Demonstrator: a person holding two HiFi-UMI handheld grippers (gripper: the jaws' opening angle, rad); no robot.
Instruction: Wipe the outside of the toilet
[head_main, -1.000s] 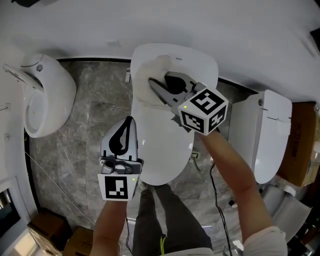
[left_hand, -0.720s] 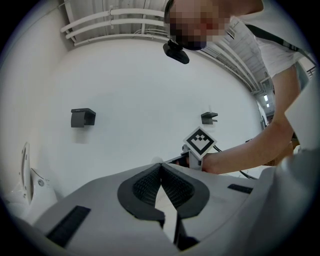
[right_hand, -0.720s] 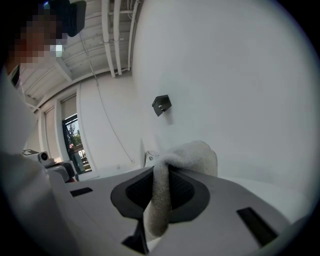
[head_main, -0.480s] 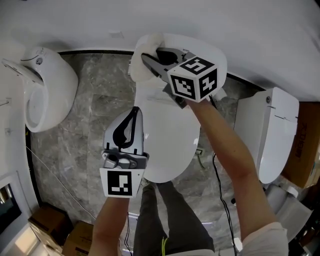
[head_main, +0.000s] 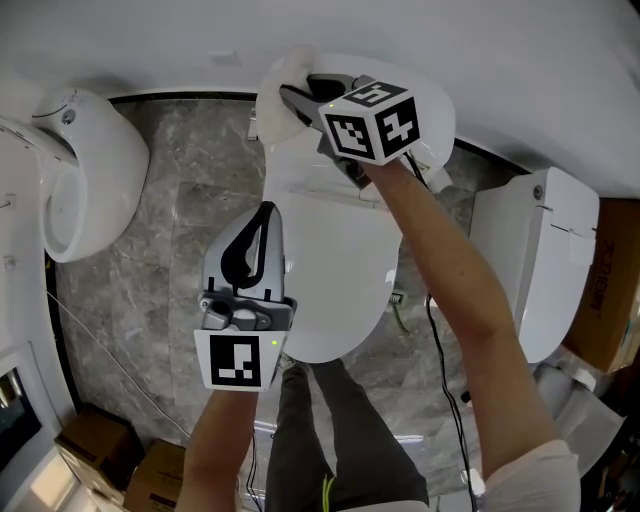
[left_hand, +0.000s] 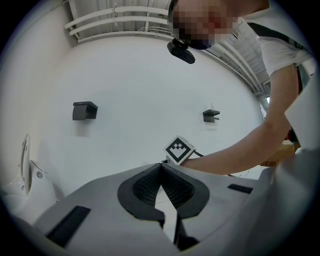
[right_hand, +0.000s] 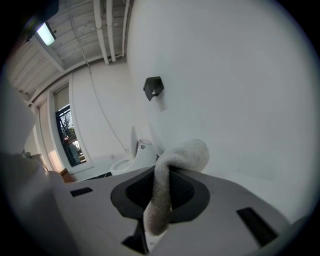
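The white toilet stands in the middle of the head view with its lid down. My right gripper reaches to the toilet's rear left corner by the wall, shut on a white cloth. In the right gripper view the cloth hangs folded between the jaws, close to the white wall. My left gripper is shut and empty, held above the lid's left edge. Its own view shows the jaws closed at the left gripper, with the right gripper's marker cube beyond.
A second white fixture sits to the left and another toilet to the right, on a grey marble floor. Cardboard boxes lie at lower left. A cable runs down the right side. The person's legs are just in front of the bowl.
My right gripper has carried the cloth from the top of the lid's rear up and left to the toilet's back corner near the wall. The left gripper has stayed nearly in place.
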